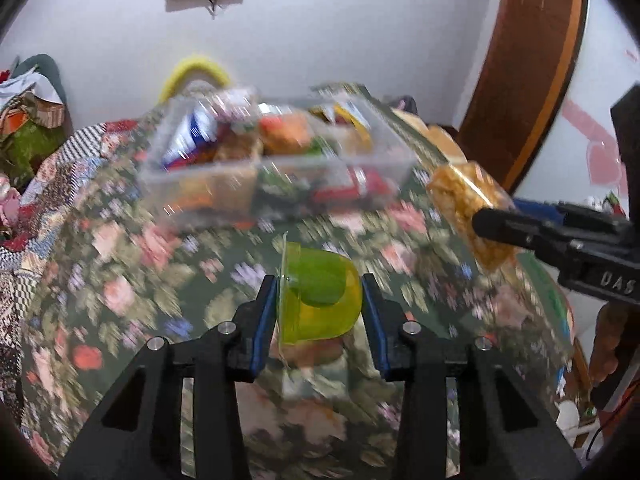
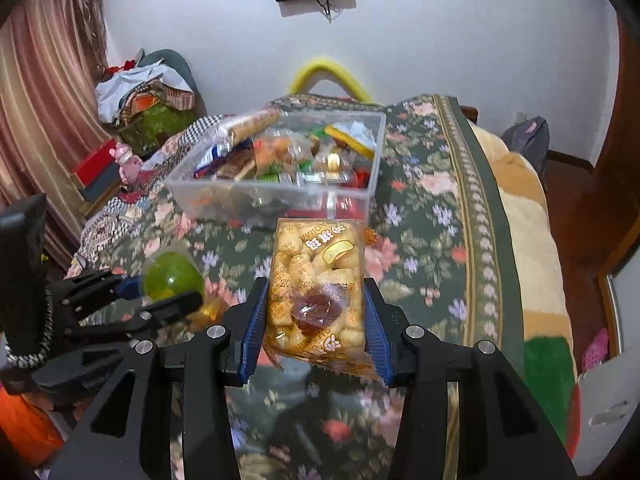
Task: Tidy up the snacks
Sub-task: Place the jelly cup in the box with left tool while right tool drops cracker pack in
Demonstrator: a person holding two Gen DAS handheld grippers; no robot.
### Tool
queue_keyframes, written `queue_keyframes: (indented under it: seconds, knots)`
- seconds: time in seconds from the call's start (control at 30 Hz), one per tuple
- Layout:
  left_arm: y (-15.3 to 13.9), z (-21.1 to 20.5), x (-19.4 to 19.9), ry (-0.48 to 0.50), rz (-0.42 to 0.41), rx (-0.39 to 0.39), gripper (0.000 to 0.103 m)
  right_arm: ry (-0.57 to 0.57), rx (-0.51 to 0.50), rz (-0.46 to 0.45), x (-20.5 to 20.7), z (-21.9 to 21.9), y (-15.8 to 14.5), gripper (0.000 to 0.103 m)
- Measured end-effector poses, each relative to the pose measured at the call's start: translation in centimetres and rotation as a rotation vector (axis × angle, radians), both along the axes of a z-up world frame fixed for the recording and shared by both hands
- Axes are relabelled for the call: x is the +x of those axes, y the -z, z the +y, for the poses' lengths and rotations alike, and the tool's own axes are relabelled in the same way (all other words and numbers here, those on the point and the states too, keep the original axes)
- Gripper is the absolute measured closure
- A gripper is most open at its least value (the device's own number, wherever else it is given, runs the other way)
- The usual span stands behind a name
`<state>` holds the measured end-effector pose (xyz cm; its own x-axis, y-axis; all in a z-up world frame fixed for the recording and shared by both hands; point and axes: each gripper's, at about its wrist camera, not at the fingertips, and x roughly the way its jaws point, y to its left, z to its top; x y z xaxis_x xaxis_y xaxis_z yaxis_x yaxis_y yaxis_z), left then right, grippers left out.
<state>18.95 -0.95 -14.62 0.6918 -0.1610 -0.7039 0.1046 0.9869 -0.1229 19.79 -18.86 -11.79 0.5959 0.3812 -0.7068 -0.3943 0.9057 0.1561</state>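
Note:
My left gripper (image 1: 320, 294) is shut on a green-yellow jelly cup (image 1: 316, 304), which lies on its side between the blue pads, just above the floral cloth. My right gripper (image 2: 316, 296) is shut on a clear pack of golden puffed snacks (image 2: 316, 256). A small brown wrapped jelly (image 2: 316, 310) lies on top of that pack. In the left wrist view, the right gripper (image 1: 486, 224) and its snack pack (image 1: 460, 196) are at the right. From the right wrist view, the left gripper (image 2: 172, 292) and its jelly cup (image 2: 172, 276) show at the left. A clear plastic bin (image 1: 276, 168) (image 2: 256, 200) full of several snacks stands beyond both.
A floral cloth (image 2: 420, 216) covers the surface. A beige blanket (image 2: 520, 216) hangs at its right edge. Beyond the bin is a yellow hoop (image 2: 328, 66). Piled clothes and boxes (image 2: 144, 96) sit at the far left, and a wooden door (image 1: 532, 60) is at the right.

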Motion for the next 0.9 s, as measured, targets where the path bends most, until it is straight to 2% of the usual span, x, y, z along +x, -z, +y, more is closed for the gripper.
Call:
queue_keyframes:
  seconds: [0.23, 0.33, 0.63, 0.9]
  knots:
    - [-3.3, 3.7, 2.2, -0.062, -0.078, -0.017, 0.062, -0.009, 0.011, -0.051, 2.7, 1.5, -1.4, 0.061]
    - [-3.9, 5.0, 3.6, -0.086, -0.099, -0.015, 0.062, -0.011, 0.011, -0.068, 3.9, 2.2, -1.7, 0.061]
    - [-3.6, 7.4, 8.2, -0.114, -0.117, -0.033, 0.062, -0.030, 0.016, -0.085, 8.6, 5.1, -1.3, 0.061]
    - [-1.6, 8.8, 10.9, -0.127, -0.093, -0.051, 0.062, -0.023, -0.002, -0.073, 11.0, 6.5, 0.1, 0.061]
